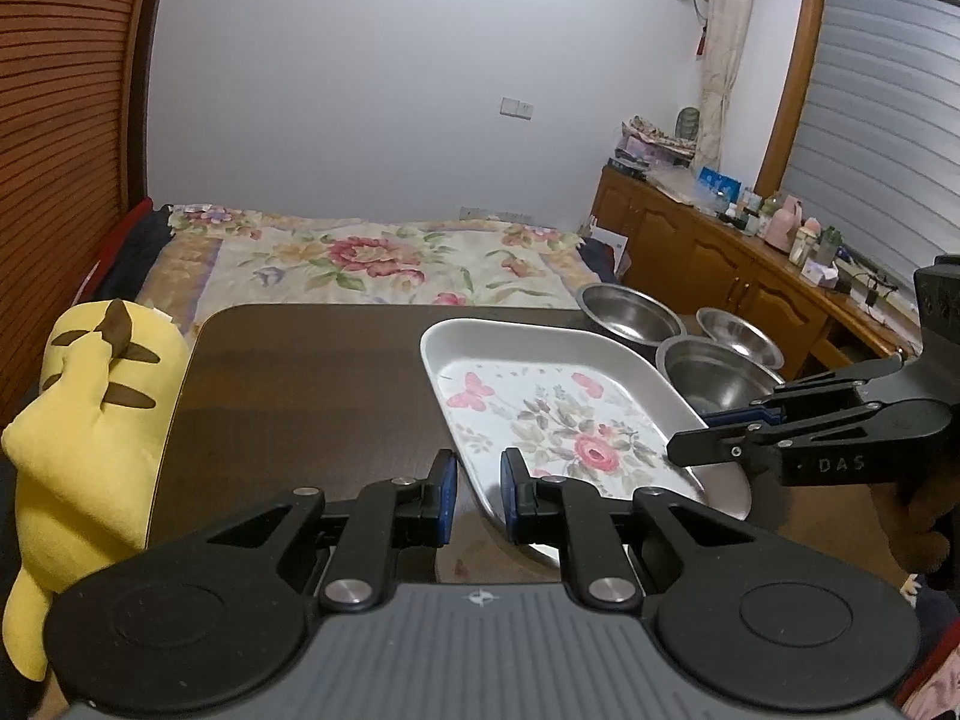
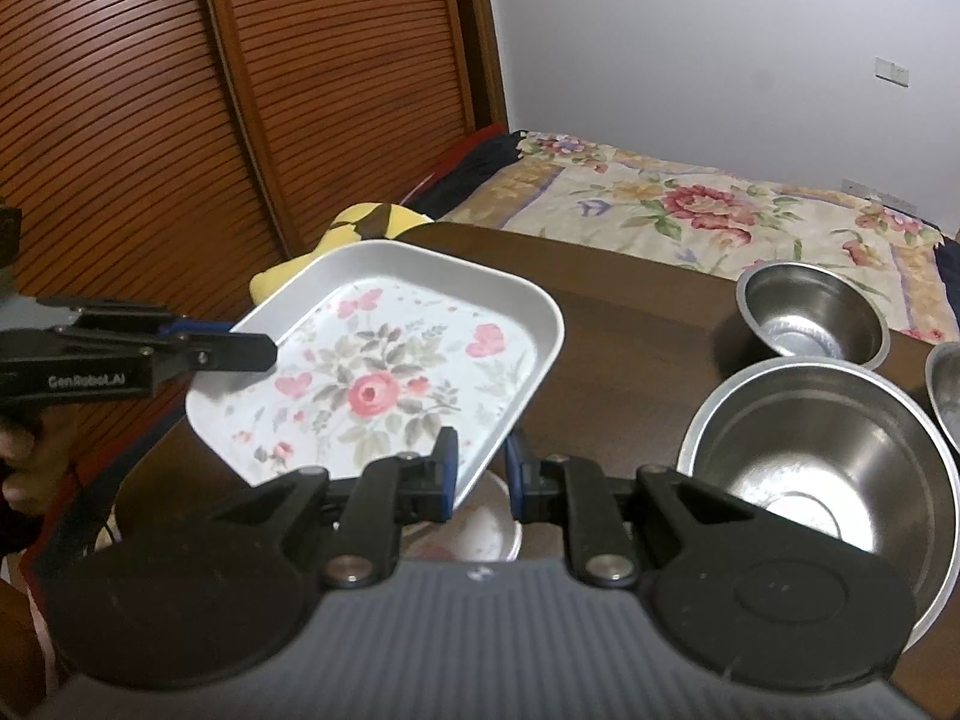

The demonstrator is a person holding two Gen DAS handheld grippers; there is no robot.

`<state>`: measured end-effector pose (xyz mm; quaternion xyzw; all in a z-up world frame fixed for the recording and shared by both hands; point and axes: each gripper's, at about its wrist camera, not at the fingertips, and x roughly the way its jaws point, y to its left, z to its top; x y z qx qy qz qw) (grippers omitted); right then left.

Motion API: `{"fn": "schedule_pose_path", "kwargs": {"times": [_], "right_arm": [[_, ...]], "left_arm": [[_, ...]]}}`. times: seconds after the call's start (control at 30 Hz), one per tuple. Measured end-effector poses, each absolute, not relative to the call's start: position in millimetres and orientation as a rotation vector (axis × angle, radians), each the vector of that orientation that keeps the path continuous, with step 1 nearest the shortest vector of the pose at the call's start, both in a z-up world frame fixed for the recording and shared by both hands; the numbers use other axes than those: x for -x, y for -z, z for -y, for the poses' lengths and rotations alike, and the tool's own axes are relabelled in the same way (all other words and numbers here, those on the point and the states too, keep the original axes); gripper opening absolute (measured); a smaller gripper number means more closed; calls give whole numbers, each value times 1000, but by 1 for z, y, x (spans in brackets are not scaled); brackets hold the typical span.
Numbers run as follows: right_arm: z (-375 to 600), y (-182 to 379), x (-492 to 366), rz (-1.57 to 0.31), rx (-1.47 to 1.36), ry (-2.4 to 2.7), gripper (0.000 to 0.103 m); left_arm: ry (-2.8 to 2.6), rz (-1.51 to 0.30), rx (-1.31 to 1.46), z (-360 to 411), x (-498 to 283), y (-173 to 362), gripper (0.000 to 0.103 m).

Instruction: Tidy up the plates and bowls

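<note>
A white rectangular tray with a rose print (image 1: 540, 414) (image 2: 384, 372) is held tilted above the dark wooden table (image 1: 300, 390) (image 2: 630, 312). My left gripper (image 1: 479, 492) straddles its left rim, and it shows from the side in the right wrist view (image 2: 240, 345). My right gripper (image 2: 482, 474) straddles the opposite rim, and it shows in the left wrist view (image 1: 720, 432). Both seem shut on the tray. Three steel bowls stand right of it: a large one (image 2: 822, 468) (image 1: 714, 378), a far one (image 2: 813, 315) (image 1: 627, 312), and a third (image 1: 738, 330) (image 2: 948, 396). A white round dish (image 2: 480, 528) lies under the tray.
A yellow plush toy (image 1: 96, 420) (image 2: 360, 228) leans at the table's left edge. A bed with a floral cover (image 1: 372, 258) (image 2: 720, 216) lies behind the table. A wooden cabinet with bottles (image 1: 750, 252) stands at the far right. A slatted wooden wardrobe door (image 2: 210, 120) is on the left.
</note>
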<state>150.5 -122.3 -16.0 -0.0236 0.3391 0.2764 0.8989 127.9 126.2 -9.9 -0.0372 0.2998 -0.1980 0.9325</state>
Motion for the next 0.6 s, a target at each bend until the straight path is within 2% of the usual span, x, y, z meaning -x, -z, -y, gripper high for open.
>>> {"fn": "schedule_pose_path", "kwargs": {"times": [0.6], "right_arm": [[131,45,-119,-709,25,-569,19]], "left_arm": [[419,-677,86,-122,-93,46,16]]}}
